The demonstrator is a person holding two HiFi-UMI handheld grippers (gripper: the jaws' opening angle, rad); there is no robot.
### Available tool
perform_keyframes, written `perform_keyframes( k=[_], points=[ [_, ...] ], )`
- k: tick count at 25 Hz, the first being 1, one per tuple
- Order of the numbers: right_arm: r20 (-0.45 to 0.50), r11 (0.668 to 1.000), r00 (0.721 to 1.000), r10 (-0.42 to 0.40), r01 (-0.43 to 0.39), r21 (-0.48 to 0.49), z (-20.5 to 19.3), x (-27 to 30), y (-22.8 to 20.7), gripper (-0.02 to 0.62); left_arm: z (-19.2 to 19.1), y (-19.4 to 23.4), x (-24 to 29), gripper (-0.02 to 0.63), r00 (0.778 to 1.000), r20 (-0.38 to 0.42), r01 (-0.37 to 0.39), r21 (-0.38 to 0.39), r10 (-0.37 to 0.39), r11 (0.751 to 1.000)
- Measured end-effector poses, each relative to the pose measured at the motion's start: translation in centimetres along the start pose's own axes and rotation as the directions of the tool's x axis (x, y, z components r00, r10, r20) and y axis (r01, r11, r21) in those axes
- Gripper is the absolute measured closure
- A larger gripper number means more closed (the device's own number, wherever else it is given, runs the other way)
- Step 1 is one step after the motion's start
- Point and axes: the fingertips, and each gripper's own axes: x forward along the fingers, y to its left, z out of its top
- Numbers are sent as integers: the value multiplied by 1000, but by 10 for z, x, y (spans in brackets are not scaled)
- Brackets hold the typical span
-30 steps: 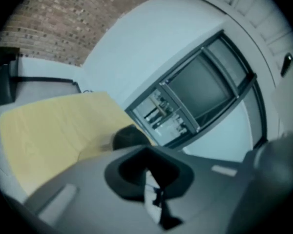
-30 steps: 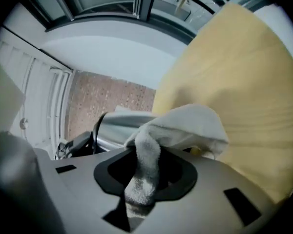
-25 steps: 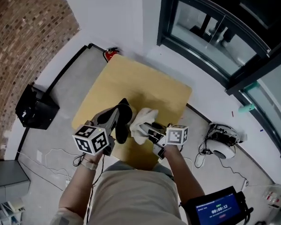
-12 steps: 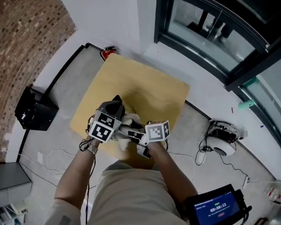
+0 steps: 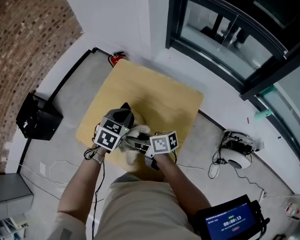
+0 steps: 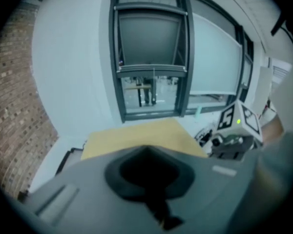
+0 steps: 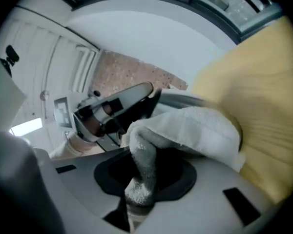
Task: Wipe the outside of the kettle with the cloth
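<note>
The kettle (image 5: 127, 111), a dark body, was found over the near part of the tabletop (image 5: 155, 91), directly ahead of the left hand-held gripper (image 5: 118, 124). Whether it rested on the surface or was held clear of it could not be established. Against the picture from one second before, three changes were noted. The right hand-held gripper (image 5: 139, 144) had travelled in from the kettle's right and stood close against it. The cloth (image 5: 134, 134), formerly a loose white bundle apart to the kettle's right, lay bunched against the kettle's near right flank. The left hand-held gripper had rolled and dropped, bringing the kettle toward the cloth. The right hand-held gripper's jaws were clamped on a twisted tail of the cloth, with the remainder draped forward over a rounded form. The left gripper view showed only a dark recess with no jaws distinguishable, so that gripper's state could not be told. Assessment: cloth and kettle appeared to have been brought into contact, so wiping of the outside was judged begun or imminent, with most of the surface yet to be covered.
</note>
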Motion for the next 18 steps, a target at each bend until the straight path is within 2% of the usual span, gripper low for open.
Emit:
perform_keyframes(
  k=[1, 2, 4, 5, 6, 7, 9, 11, 12, 14, 16, 18],
  points=[
    [-19, 999, 999, -44, 44, 7, -5, 0, -16, 495, 0, 2, 1, 613, 1000, 3, 1, -5, -1, 1000],
    [-53, 992, 992, -118, 120, 40, -16, -1, -44, 495, 0, 4, 2, 613, 1000, 2, 2, -9, -2, 1000],
    [-119, 956, 958, -262, 275, 104, -45, -7, -93, 494, 2, 6, 5, 614, 1000, -3, 5, -11, -5, 1000],
    [-144, 946, 946, -290, 306, 110, -59, -10, -102, 494, 2, 5, 6, 614, 1000, -3, 4, -8, -4, 1000],
    [-168, 949, 946, -279, 297, 100, -72, -10, -96, 494, 2, 3, 6, 614, 1000, -5, 3, -4, -3, 1000],
    [-199, 965, 953, -230, 250, 82, -85, -6, -76, 494, 1, 3, 7, 614, 1000, -10, 3, -2, -3, 1000],
    [-295, 992, 952, -77, 103, 74, -115, 13, -24, 494, -3, 6, 8, 612, 999, -36, 11, -10, -11, 1000],
    [-336, 988, 940, 57, -6, 151, -137, 39, 5, 494, -4, 10, 9, 612, 997, -73, 12, -32, -14, 999],
    [-296, 978, 951, 94, -33, 206, -134, 52, 8, 494, -3, 10, 10, 612, 996, -89, 4, -41, -8, 999],
    [-134, 942, 985, 110, -61, 329, -107, 66, 1, 494, 0, 10, 13, 612, 994, -113, -13, -43, 8, 999],
    [-15, 904, 995, 96, -81, 420, -92, 60, -3, 494, -1, 10, 13, 612, 990, -140, -21, -50, 14, 999],
    [36, 890, 996, 80, -88, 448, -94, 35, 1, 494, -2, 10, 6, 612, 986, -166, -24, -107, 6, 994]
  ],
)
